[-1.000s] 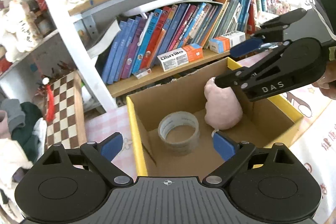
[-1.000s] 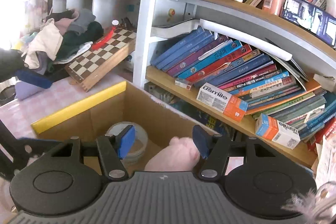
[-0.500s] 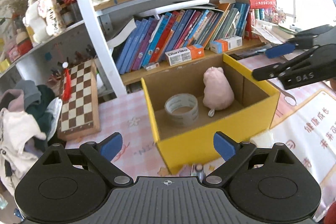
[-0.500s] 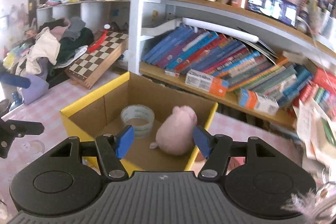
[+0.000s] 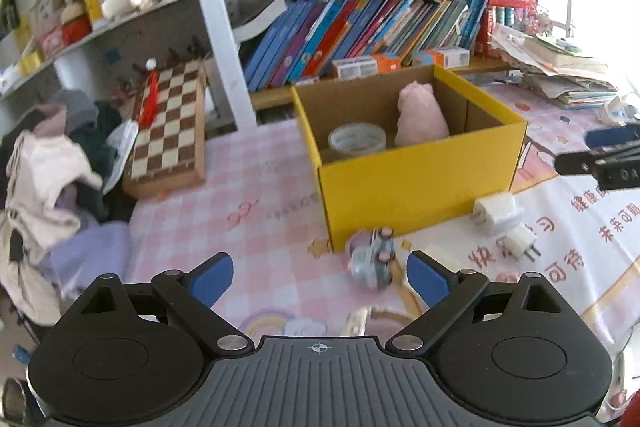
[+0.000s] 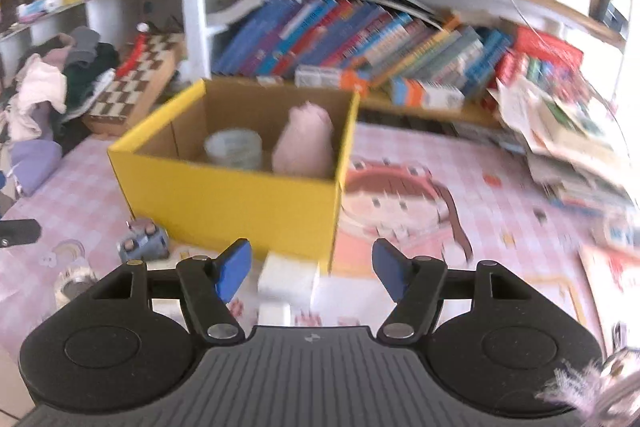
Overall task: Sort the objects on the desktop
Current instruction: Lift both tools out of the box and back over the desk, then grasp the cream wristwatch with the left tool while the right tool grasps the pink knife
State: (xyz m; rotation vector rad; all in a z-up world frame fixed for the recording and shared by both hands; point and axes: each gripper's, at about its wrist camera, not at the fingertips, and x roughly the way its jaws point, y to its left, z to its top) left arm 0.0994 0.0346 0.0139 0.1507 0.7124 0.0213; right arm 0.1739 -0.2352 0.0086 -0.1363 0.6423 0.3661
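Note:
A yellow cardboard box (image 5: pixel 420 183) (image 6: pixel 224 203) stands on the pink checked tablecloth, holding a roll of clear tape (image 5: pixel 357 141) (image 6: pixel 233 148) and a pink plush toy (image 5: pixel 420 115) (image 6: pixel 305 143). In front of the box lie a small toy car (image 5: pixel 372 261) (image 6: pixel 144 241) and a white charger plug (image 5: pixel 498 213) (image 6: pixel 287 281). My left gripper (image 5: pixel 318 279) is open and empty, hanging back from the box with the toy car just beyond its tips. My right gripper (image 6: pixel 312 271) has its jaws opening, the white plug lying below between them, untouched.
A bookshelf with leaning books (image 5: pixel 360 31) rises behind the box. A chessboard (image 5: pixel 170 131) leans at the left beside a heap of clothes (image 5: pixel 52 163). Stacked papers (image 5: pixel 560 83) lie at the right. A small pale roll (image 6: pixel 74 285) lies near the toy car.
Both grippers have pulled back from over the box towards the table's near side. The toy car and white plug have come into view. The right jaws stand wider.

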